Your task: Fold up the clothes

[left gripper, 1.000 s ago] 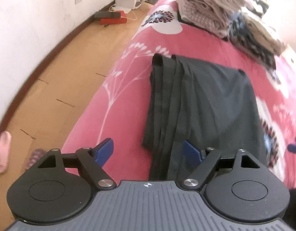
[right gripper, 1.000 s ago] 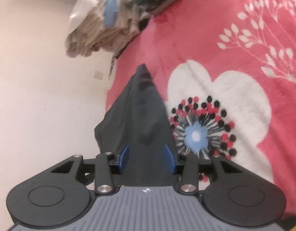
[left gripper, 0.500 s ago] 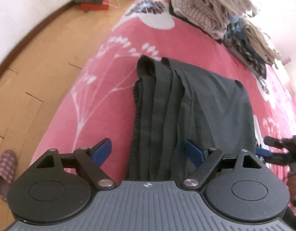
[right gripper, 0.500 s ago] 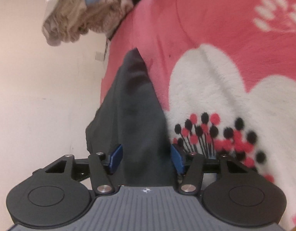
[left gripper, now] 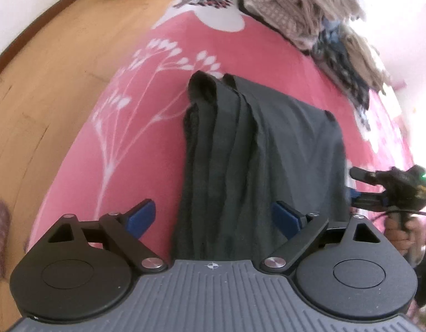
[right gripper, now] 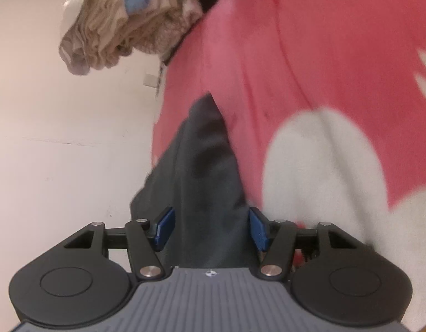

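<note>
Wider jaws on both grippers, right gripper [left gripper: 354, 185] newly beside dark garment [left gripper: 262, 160].

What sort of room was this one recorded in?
Probably a bedroom: a bed with a pink floral cover, piled clothes at its far end, a wood floor alongside.

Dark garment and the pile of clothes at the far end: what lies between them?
Only bare pink floral blanket separates the dark garment from the pile of clothes, as the left wrist view shows.

Left tongs [left gripper: 215, 217]: black linkage arms, blue pads, silver pivot screws, ribbed grey housing. Right tongs [right gripper: 211, 228] identical.
</note>
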The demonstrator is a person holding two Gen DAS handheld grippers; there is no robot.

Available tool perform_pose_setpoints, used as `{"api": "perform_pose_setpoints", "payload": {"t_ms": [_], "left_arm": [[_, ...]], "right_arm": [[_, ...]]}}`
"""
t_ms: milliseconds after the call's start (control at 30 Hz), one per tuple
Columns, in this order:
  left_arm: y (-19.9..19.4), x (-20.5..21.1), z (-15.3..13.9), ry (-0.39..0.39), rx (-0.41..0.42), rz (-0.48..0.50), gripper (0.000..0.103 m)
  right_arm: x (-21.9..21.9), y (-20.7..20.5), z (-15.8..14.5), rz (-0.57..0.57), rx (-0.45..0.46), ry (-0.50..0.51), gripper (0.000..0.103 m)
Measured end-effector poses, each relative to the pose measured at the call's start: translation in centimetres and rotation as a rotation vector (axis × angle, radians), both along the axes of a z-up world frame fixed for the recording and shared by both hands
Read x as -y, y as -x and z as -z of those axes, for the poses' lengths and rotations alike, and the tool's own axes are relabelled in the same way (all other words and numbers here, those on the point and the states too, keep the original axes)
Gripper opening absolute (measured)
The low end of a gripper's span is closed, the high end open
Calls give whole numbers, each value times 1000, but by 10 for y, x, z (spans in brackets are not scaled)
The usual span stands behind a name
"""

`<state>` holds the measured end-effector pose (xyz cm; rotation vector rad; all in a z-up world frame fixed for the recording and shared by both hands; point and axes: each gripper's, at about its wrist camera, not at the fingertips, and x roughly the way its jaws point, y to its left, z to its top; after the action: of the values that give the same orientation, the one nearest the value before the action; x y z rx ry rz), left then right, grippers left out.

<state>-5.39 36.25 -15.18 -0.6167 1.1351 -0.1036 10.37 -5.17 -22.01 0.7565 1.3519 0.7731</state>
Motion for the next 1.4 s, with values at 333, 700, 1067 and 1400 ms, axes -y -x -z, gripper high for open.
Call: {"api": "perform_pose_setpoints", "payload": {"t_ms": [333, 700, 1067, 1400], "left_arm": [[68, 118, 3, 310, -156, -164, 91], [54, 172, 32, 237, -200, -285, 91], [51, 173, 50, 226, -294, -331, 97], [49, 173, 40, 225, -237, -497, 72]], "right_arm": [[-19, -58, 14, -137, 15, 8, 61], [-10, -66, 31, -164, -23, -95, 61], [-54, -92, 36, -249, -7, -121, 60], [-80, -87, 32, -318, -14, -47, 17]]}}
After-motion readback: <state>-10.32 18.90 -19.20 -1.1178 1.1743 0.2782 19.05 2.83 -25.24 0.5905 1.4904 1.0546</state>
